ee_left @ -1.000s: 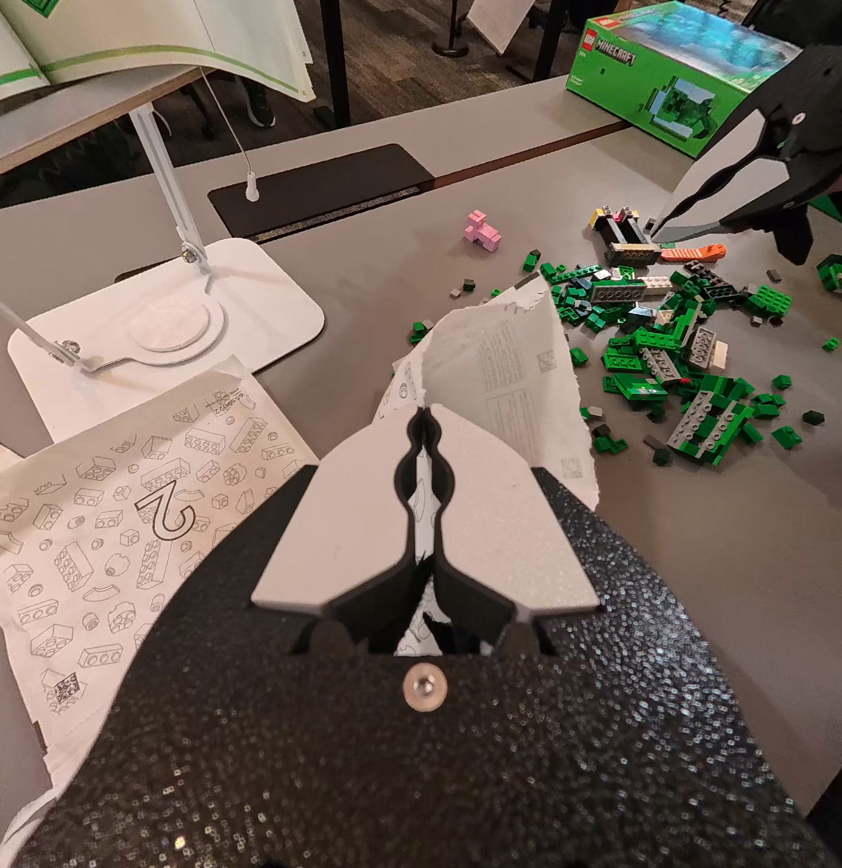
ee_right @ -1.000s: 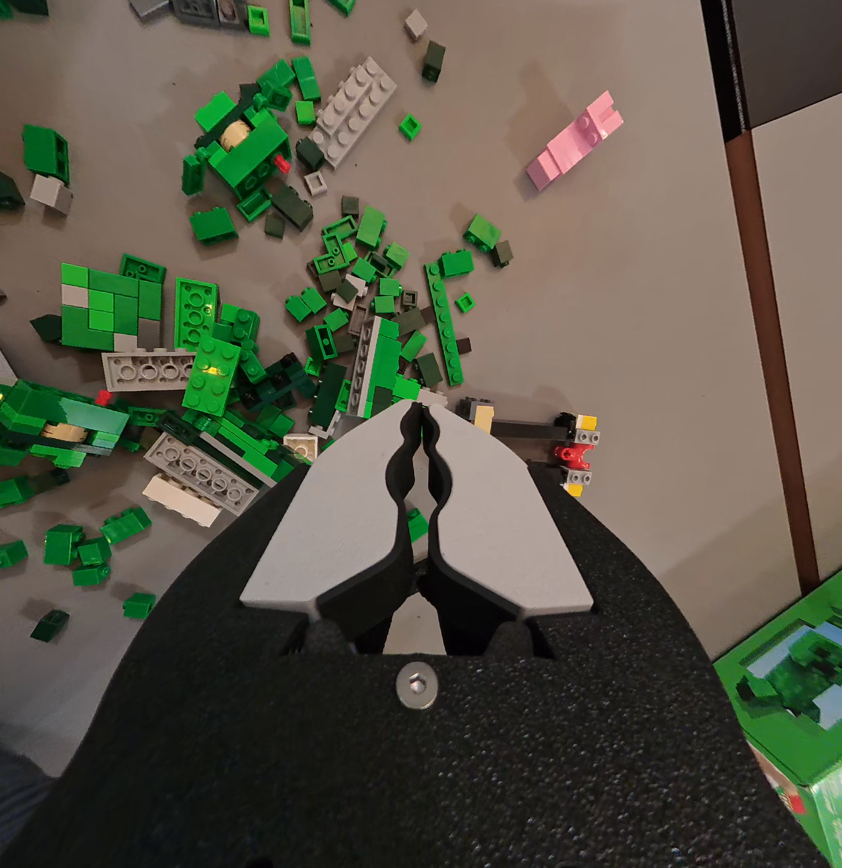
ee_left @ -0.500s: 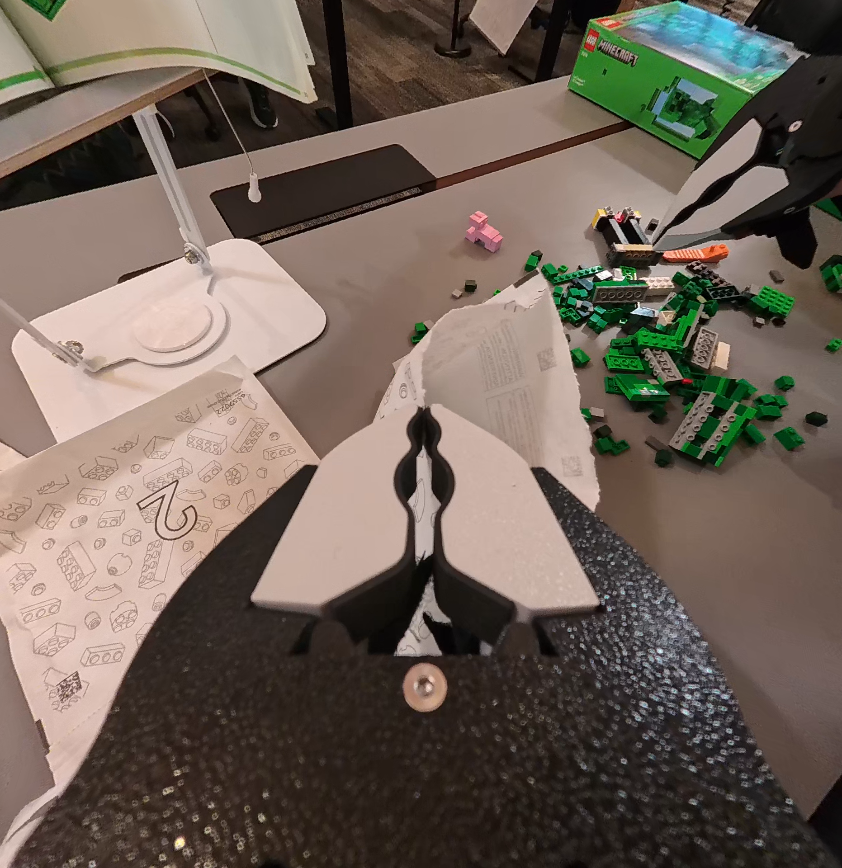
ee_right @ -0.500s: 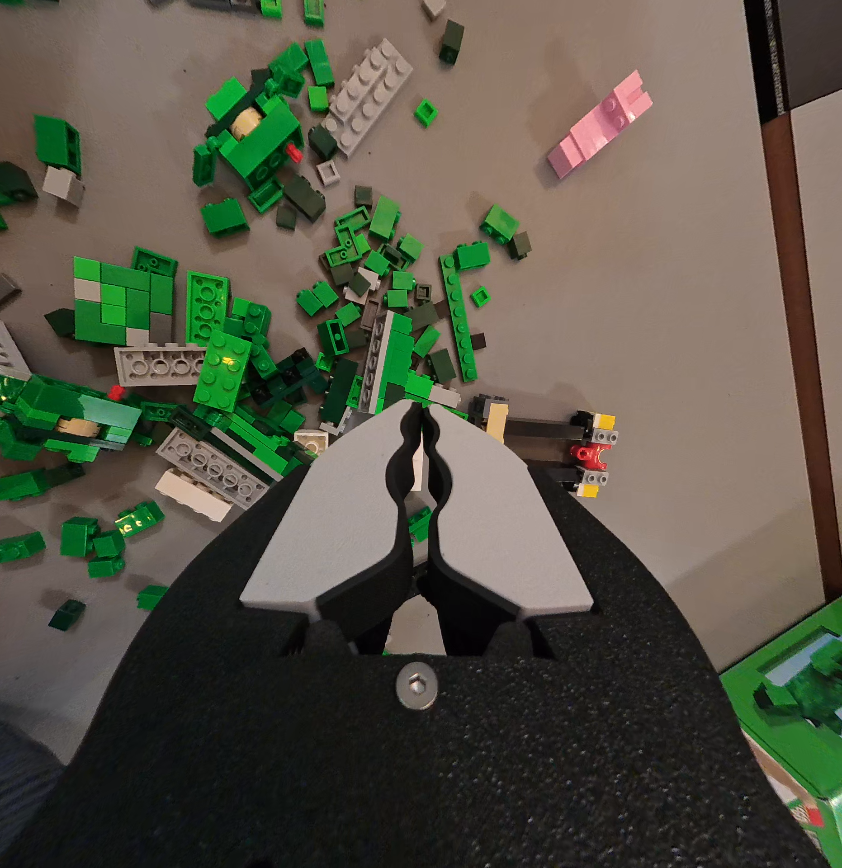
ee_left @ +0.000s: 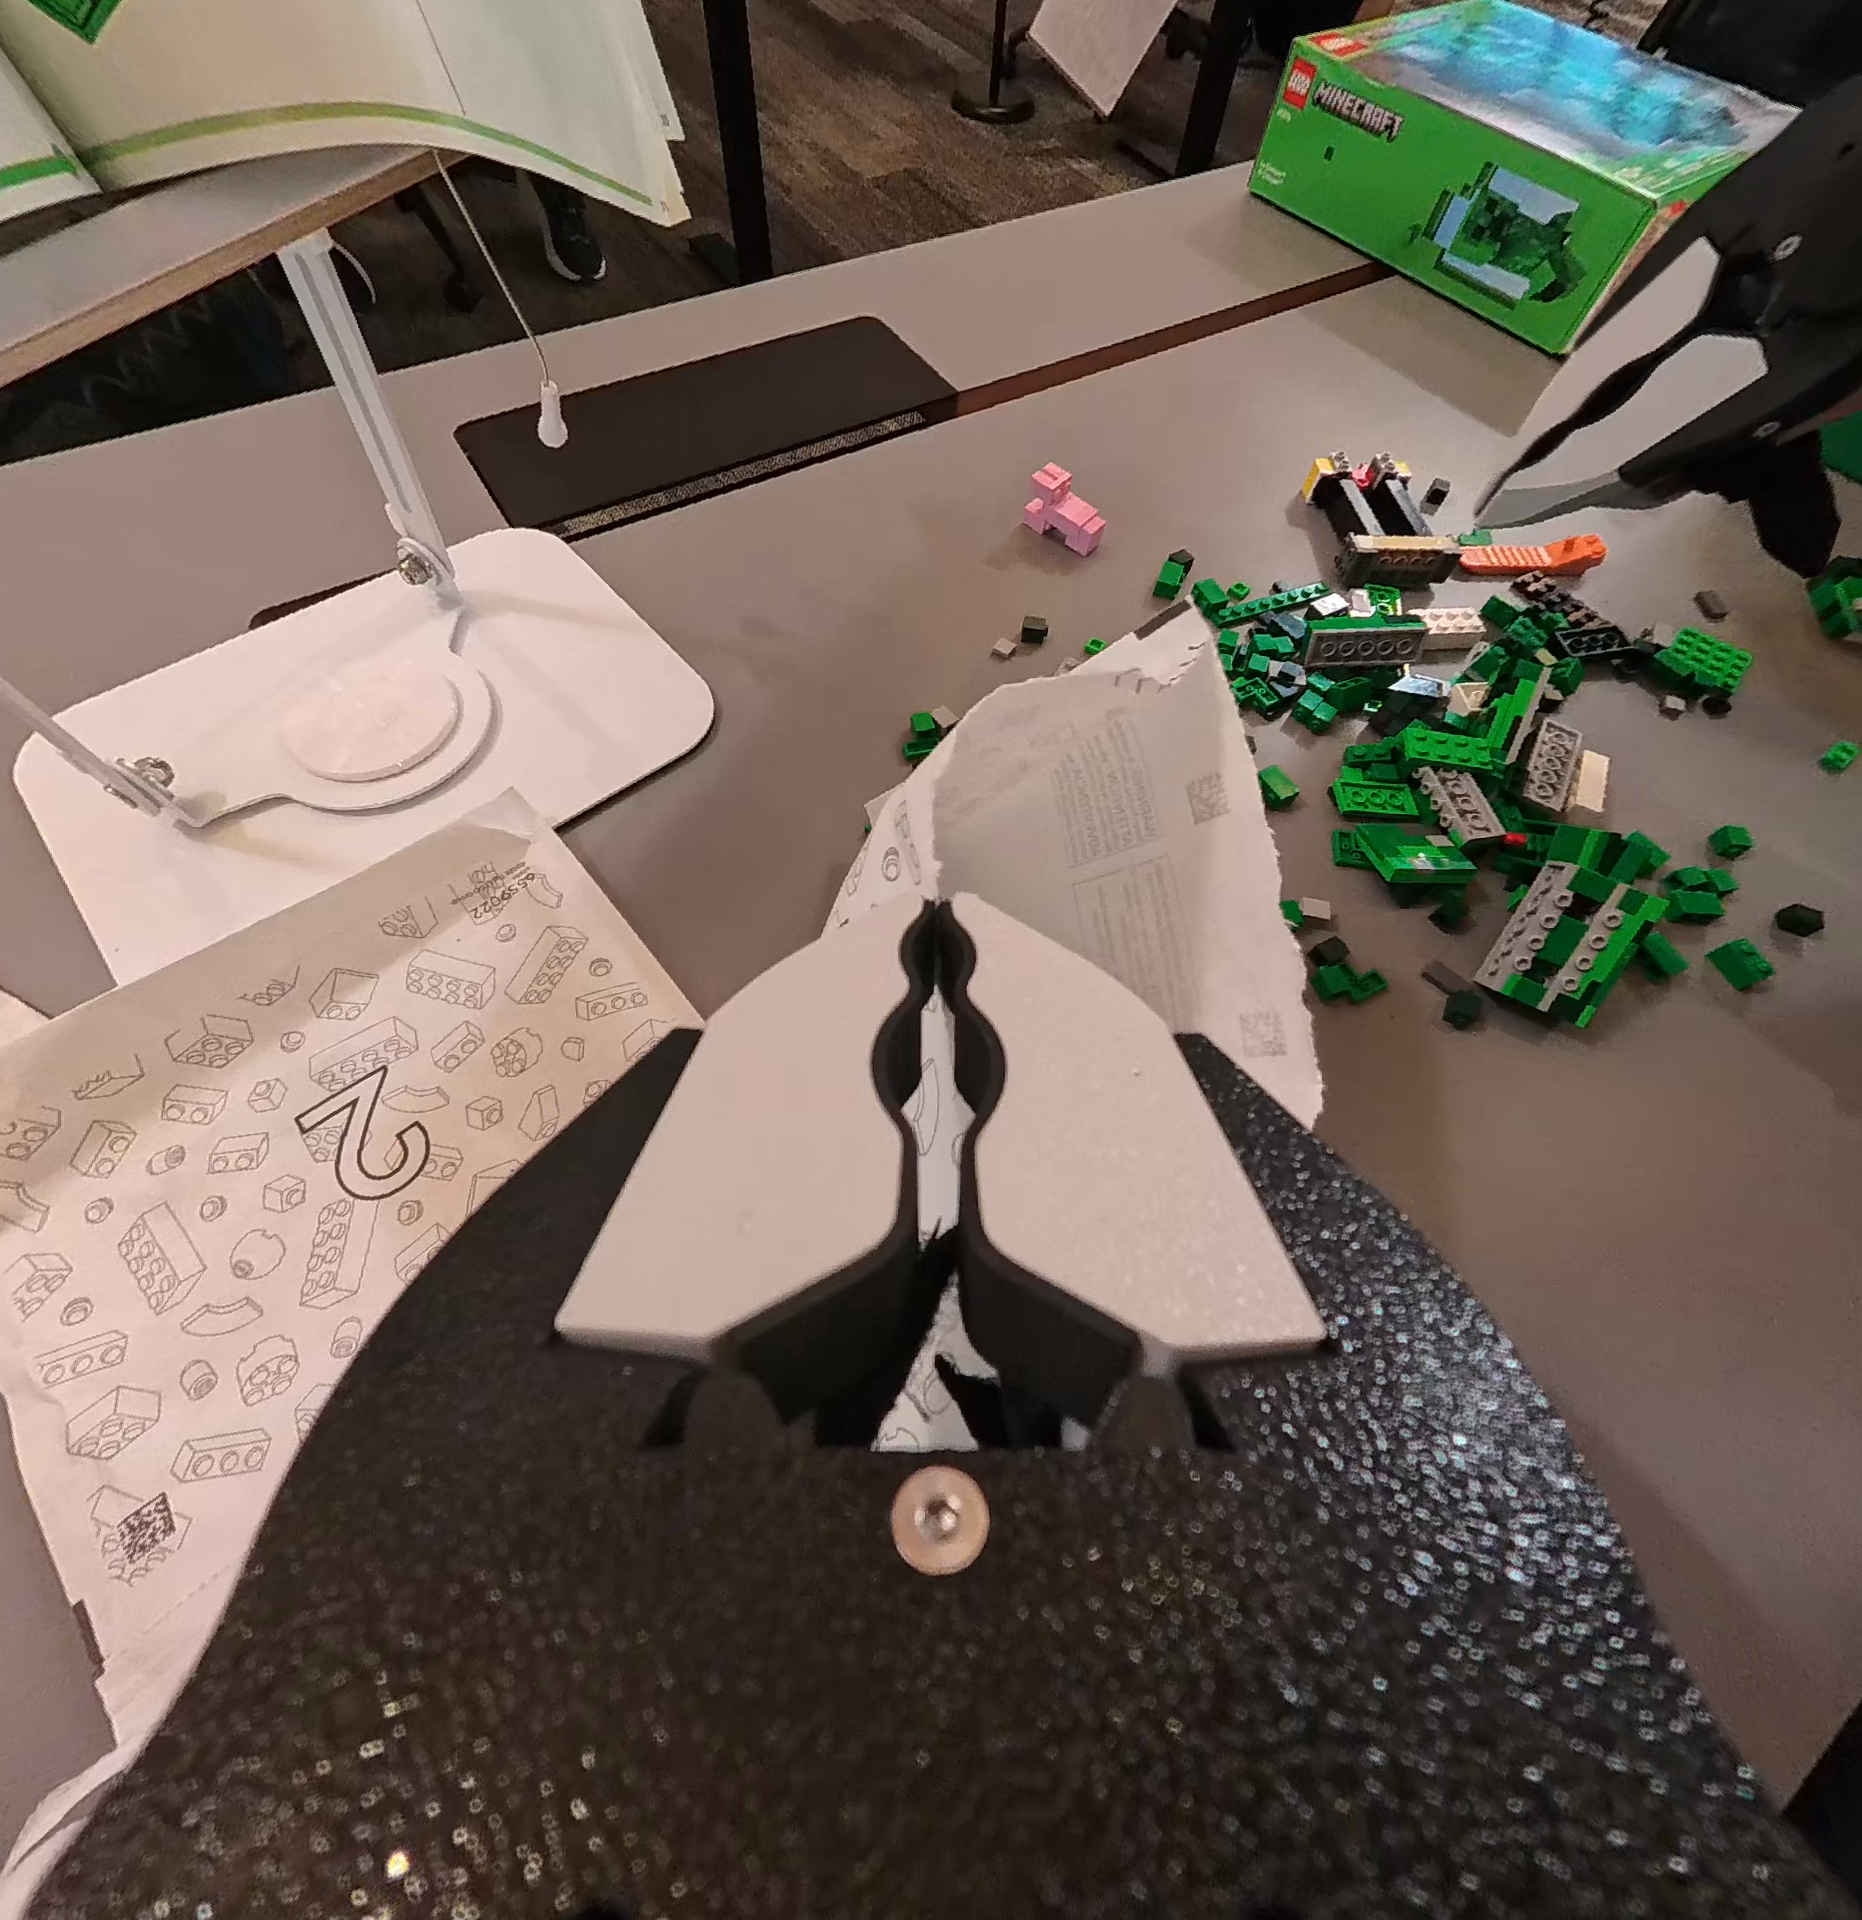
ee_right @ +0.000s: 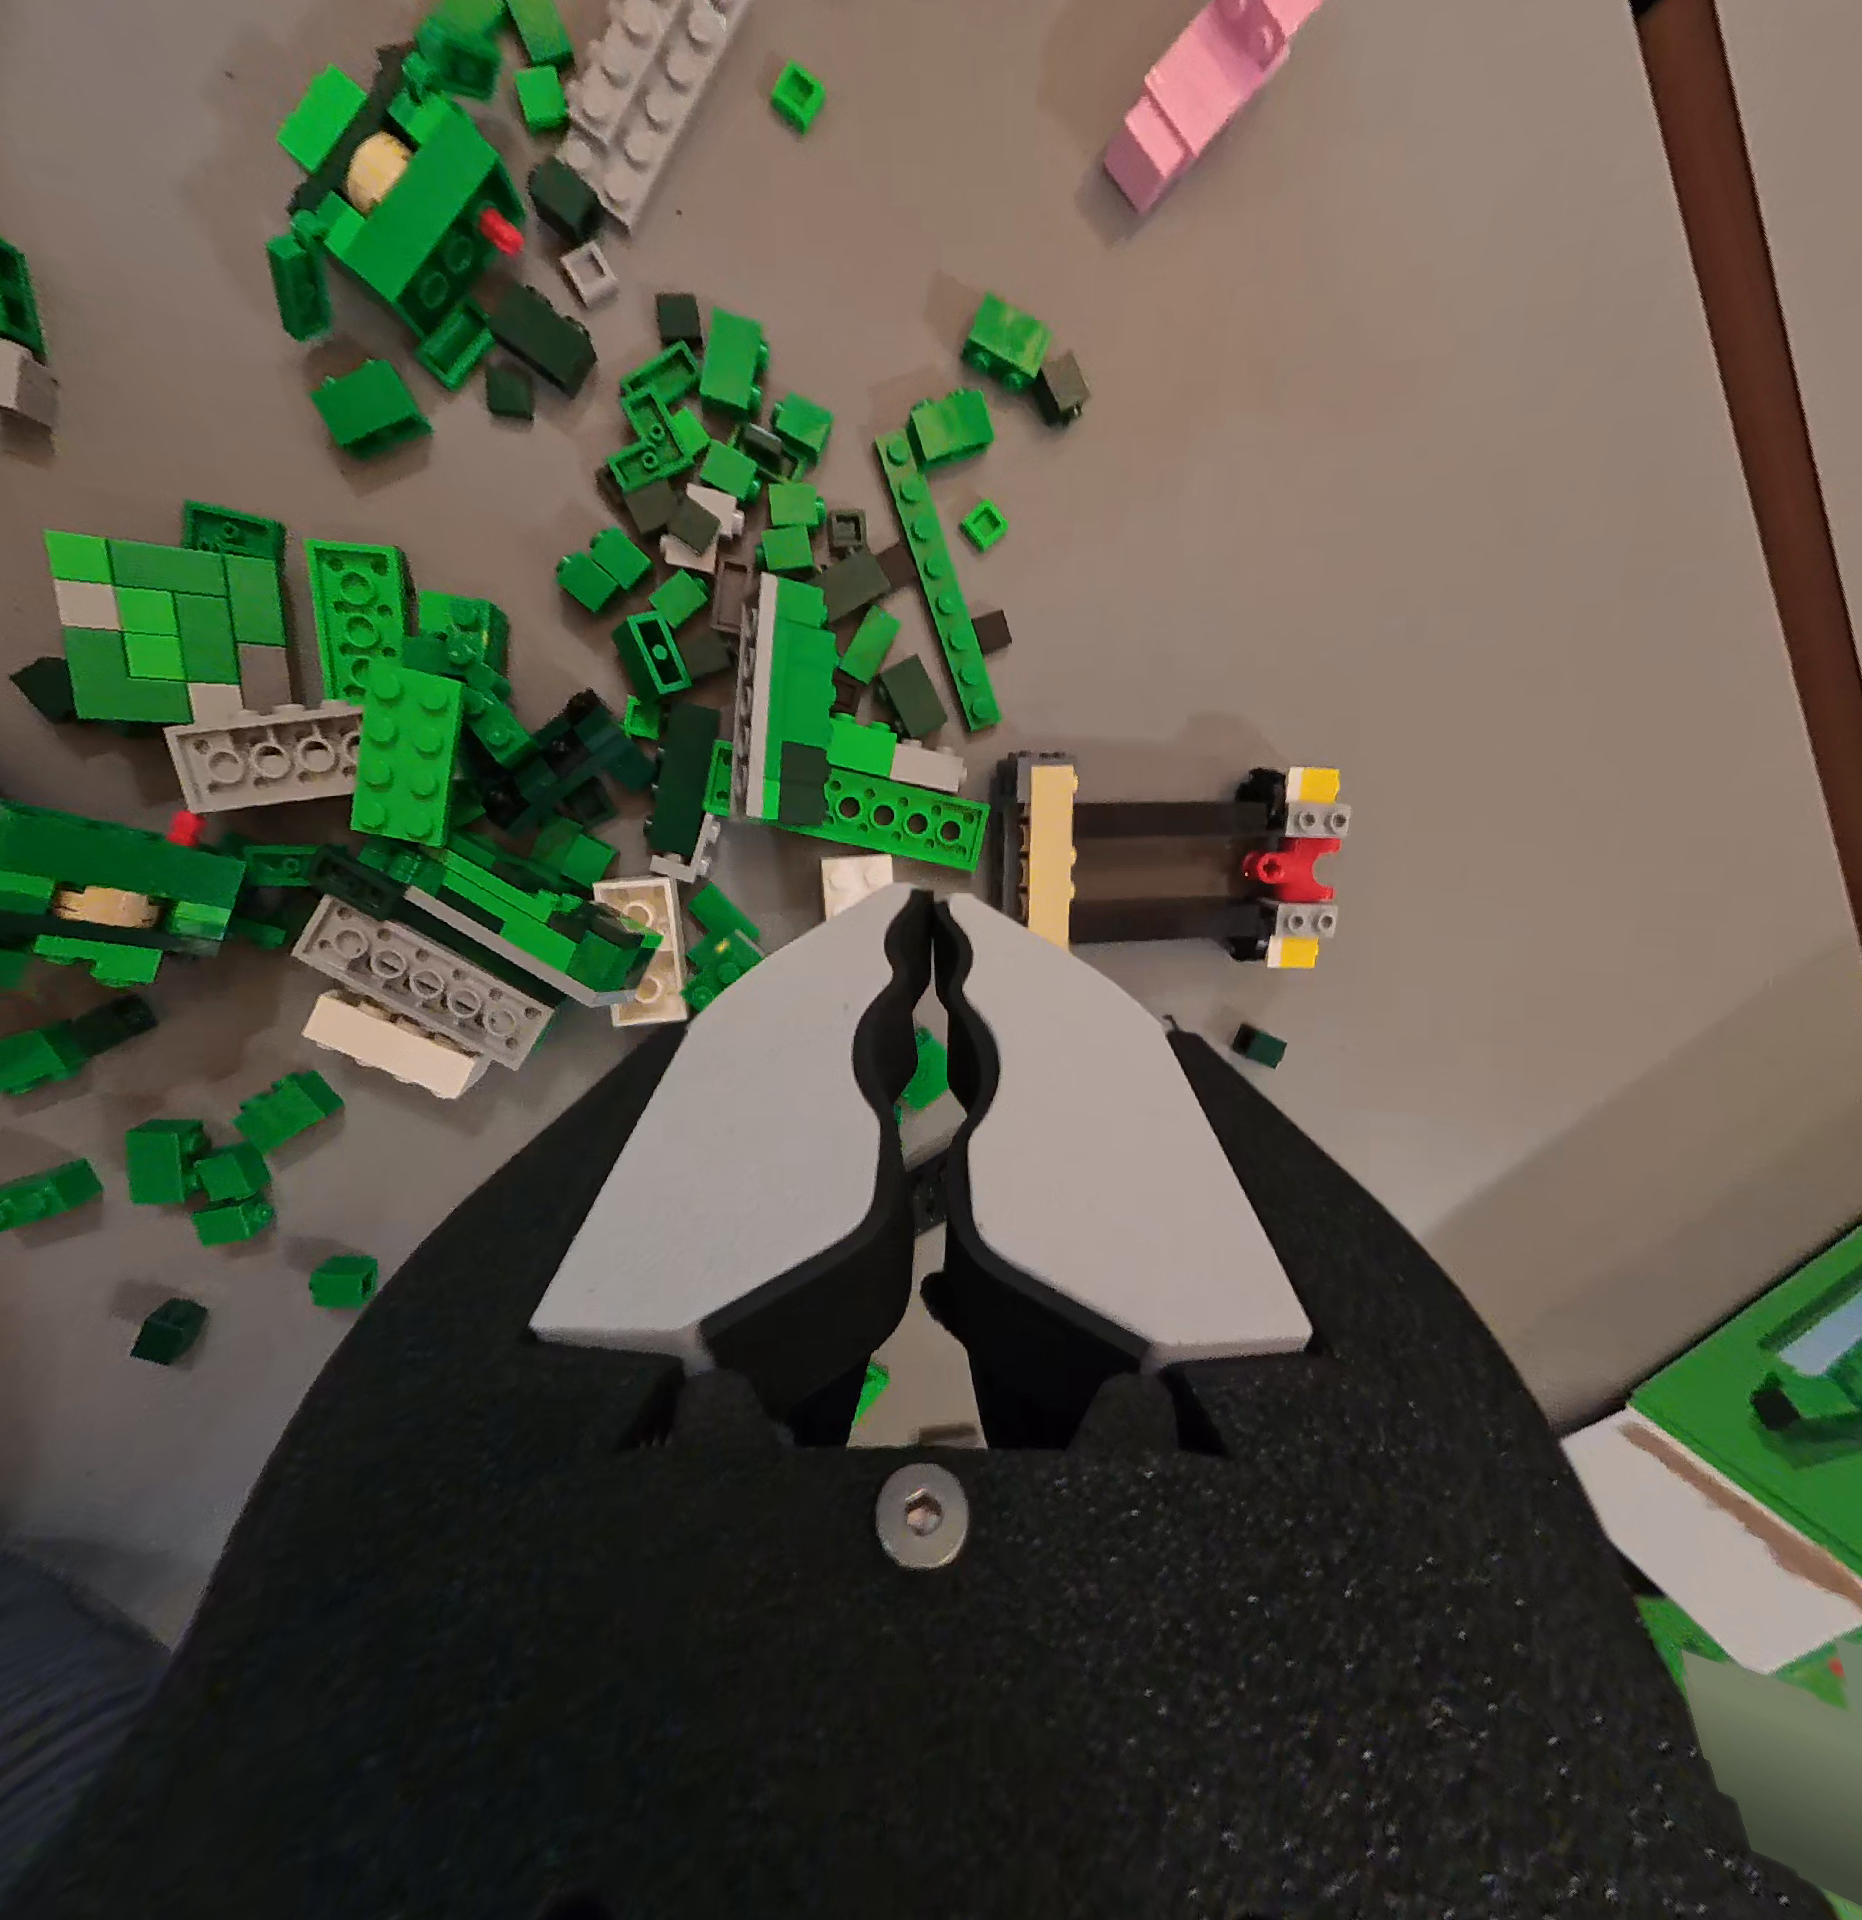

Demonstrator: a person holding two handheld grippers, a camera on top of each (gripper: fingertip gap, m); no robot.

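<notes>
Left gripper (ee_left: pixel 937 914), as before, pinches the torn white paper bag (ee_left: pixel 1103 831), its long axis pointing away toward the green brick pile (ee_left: pixel 1509 790). Right gripper (ee_right: pixel 927 904), tips pressed together, now sits lower, beside the black-and-tan assembly (ee_right: pixel 1155 862).

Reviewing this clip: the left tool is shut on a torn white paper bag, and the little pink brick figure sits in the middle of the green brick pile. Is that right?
Not quite. The left tool is shut on the torn white paper bag, but the pink brick figure stands alone on bare table, apart from the green brick pile. The left wrist view shows it.
</notes>
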